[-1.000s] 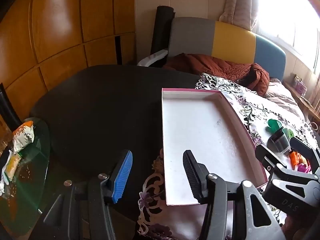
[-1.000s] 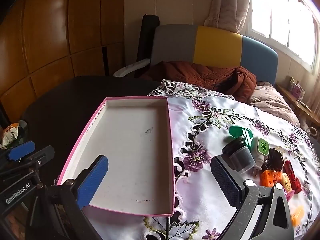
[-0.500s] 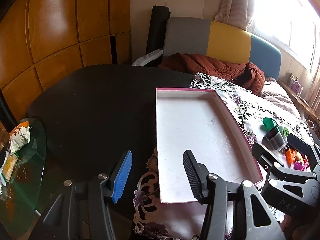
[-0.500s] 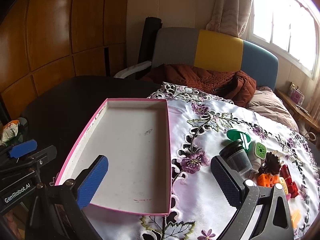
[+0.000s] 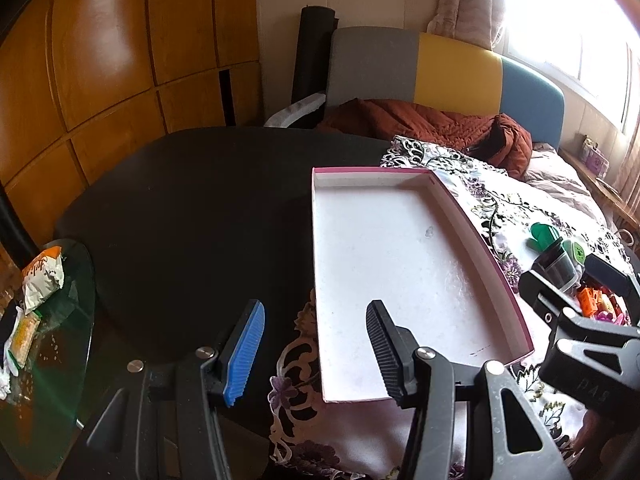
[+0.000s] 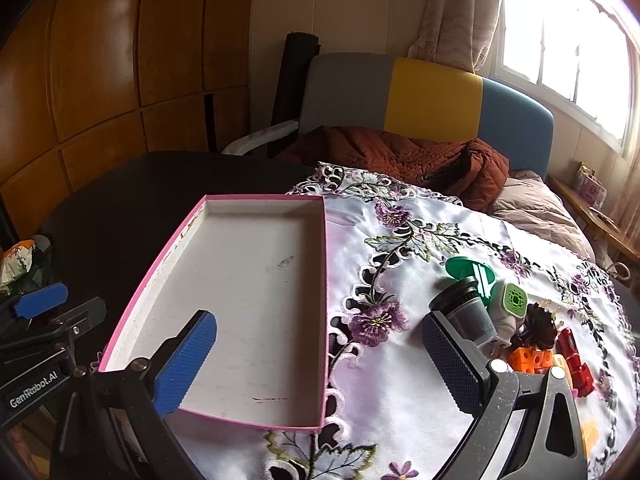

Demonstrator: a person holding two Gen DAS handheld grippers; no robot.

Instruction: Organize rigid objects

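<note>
A shallow white tray with a pink rim [image 5: 392, 248] [image 6: 248, 280] lies empty on the flowered cloth. My left gripper [image 5: 312, 346] hovers open over its near left corner, nothing between the fingers. My right gripper [image 6: 320, 362] is open too, spanning the tray's near right edge and bare cloth. To the right lies a cluster of small toys: a green disc [image 6: 468, 270], a dark cup [image 6: 464, 314], a white and green piece [image 6: 512, 304], orange blocks [image 6: 532, 360] and a red piece [image 6: 572, 356]. The right finger hides part of the cluster.
The cloth [image 6: 400, 360] covers the right part of a dark round table [image 5: 192, 208]. A small glass side table [image 5: 52, 340] with snack packets stands at the left. Behind are a sofa [image 6: 432, 92] with a brown jacket [image 6: 400, 156], and wood panelling.
</note>
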